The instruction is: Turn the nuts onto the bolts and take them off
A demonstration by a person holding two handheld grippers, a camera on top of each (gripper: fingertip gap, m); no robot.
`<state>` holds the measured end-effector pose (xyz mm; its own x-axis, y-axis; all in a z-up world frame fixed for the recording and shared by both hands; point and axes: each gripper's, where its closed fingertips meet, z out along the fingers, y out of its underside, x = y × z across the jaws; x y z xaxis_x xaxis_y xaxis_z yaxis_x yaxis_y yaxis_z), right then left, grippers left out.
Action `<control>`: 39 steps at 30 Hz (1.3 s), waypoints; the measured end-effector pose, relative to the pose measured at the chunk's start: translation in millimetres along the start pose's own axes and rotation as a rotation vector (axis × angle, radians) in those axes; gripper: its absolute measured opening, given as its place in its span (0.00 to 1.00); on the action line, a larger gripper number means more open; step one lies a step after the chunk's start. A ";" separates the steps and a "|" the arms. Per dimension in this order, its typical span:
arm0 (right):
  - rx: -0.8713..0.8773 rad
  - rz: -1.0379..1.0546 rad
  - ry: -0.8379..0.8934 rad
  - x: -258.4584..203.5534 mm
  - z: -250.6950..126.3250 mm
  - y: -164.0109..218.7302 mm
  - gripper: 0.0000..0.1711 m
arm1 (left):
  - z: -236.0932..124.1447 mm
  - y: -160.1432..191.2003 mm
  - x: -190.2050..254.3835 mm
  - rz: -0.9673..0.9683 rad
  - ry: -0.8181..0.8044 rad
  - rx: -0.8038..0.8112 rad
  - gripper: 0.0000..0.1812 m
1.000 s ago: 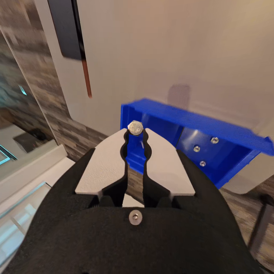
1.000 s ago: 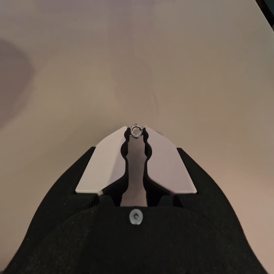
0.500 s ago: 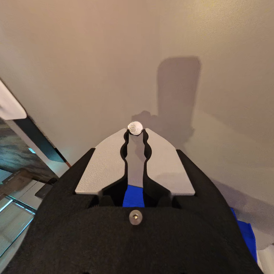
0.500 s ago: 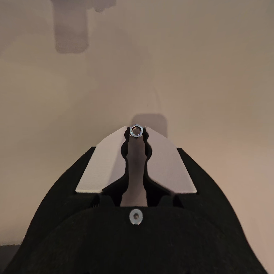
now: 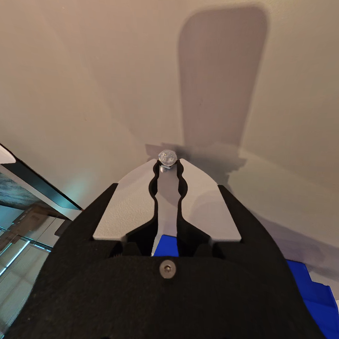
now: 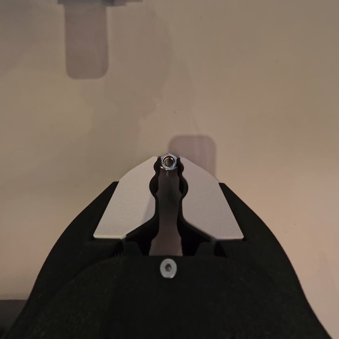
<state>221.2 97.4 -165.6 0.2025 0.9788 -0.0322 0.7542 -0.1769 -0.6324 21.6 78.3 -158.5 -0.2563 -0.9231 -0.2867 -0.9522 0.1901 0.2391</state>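
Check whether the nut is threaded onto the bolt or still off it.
Off. The nut sits alone in the right gripper, its bore empty; the bolt is pinched by the left gripper.

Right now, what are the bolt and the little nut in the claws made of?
Bolt: looks like shiny silver metal, probably steel; its hex head glints in the left claw. Nut: the same bright metal look, with a gleaming ring around its hole, pinched in the right claw.

Below me lies a pale beige table (image 5: 91,82), plain and matte, with soft grey shadows across it. At my near right a blue bin (image 5: 315,300) rests on it, only its corner showing past my body.
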 end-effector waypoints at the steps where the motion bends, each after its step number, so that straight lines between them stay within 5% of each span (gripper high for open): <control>1: 0.003 0.002 -0.002 0.0 0.0 0.0 0.10 | 0.6 0.0 -0.5 -0.001 0.000 -0.001 0.10; 16: 0.019 0.017 -0.022 -1.4 -0.4 -0.1 0.11 | 6.7 1.5 -1.4 -0.015 0.012 -0.017 0.10; 26: 0.062 0.017 -0.023 -0.4 -0.5 -4.3 0.18 | -18.2 5.0 -8.3 -0.204 -0.030 0.145 0.17; 31: 0.108 0.019 -0.015 0.7 -7.7 -11.2 0.18 | -36.8 23.0 -4.0 -0.572 -0.045 0.282 0.14; 36: 0.146 0.028 -0.010 2.5 -12.4 -16.6 0.17 | -41.8 10.1 19.4 -1.190 0.261 0.563 0.11; 39: 0.160 0.015 -0.014 -1.0 -12.8 -23.3 0.17 | -42.6 2.5 25.0 -1.366 0.409 0.651 0.09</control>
<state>211.4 99.2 -140.9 0.2039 0.9776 -0.0528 0.6419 -0.1743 -0.7467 19.9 41.5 -125.6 0.7855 -0.5145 0.3439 -0.3503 -0.8277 -0.4384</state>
